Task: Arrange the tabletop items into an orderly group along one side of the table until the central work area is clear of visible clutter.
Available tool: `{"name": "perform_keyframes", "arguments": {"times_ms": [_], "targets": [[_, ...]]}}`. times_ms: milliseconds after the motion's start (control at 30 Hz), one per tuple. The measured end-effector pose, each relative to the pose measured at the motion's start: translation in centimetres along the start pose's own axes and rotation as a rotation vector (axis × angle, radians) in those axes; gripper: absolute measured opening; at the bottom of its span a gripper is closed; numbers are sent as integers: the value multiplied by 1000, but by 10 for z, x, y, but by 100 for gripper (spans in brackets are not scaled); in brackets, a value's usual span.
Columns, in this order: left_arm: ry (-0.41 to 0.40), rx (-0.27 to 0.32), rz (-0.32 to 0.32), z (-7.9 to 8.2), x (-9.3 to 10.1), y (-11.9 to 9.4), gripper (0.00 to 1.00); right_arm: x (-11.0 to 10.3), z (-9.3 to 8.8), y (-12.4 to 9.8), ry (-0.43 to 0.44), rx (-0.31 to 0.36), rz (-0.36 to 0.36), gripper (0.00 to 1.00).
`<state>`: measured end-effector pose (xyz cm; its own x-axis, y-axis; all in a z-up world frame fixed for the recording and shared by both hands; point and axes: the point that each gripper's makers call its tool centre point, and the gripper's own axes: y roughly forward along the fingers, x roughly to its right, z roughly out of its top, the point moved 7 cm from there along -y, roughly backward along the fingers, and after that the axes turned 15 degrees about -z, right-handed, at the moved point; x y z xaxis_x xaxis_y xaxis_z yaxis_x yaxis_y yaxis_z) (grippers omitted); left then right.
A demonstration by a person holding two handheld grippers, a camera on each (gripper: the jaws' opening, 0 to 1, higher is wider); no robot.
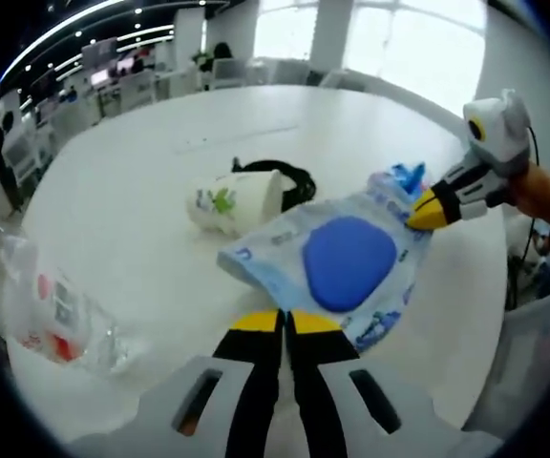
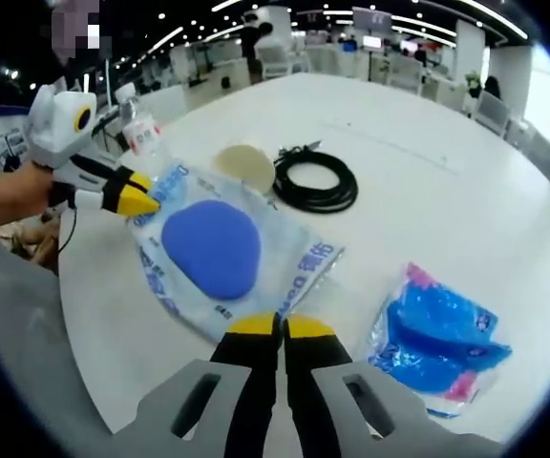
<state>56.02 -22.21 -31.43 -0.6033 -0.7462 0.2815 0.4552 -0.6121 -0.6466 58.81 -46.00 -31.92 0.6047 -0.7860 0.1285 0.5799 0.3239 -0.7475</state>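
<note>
The clear packet with the blue oval pad (image 1: 347,262) is lying flat near the desk (image 1: 141,191) edge, and I am holding it from both ends: my left hand-held gripper (image 1: 285,322) is pinched shut on one edge, my right hand-held gripper (image 2: 277,327) shut on the opposite one. Its long axis is running straight between the two grippers, so neither is nearer. Any shift depends on both moving together along that line. Beyond it, a coiled black cable (image 2: 315,181) is lying beside a tipped paper cup (image 1: 235,200), its mouth facing the cable. A second packet of blue items (image 2: 442,348) is sitting apart to the right. A plastic bottle (image 1: 51,310) is lying at the desk's left side.
</note>
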Motion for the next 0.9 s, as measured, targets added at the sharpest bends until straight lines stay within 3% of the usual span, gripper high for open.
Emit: {"name": "perform_keyframes", "arguments": {"times_ms": [333,900], "targets": [[10,-14,22,12,-10,10,0,8,8,7,4,3,-12,2],[3,-48,31,7,-14,21,0,13,6,16,8,-18,-10,2]]}}
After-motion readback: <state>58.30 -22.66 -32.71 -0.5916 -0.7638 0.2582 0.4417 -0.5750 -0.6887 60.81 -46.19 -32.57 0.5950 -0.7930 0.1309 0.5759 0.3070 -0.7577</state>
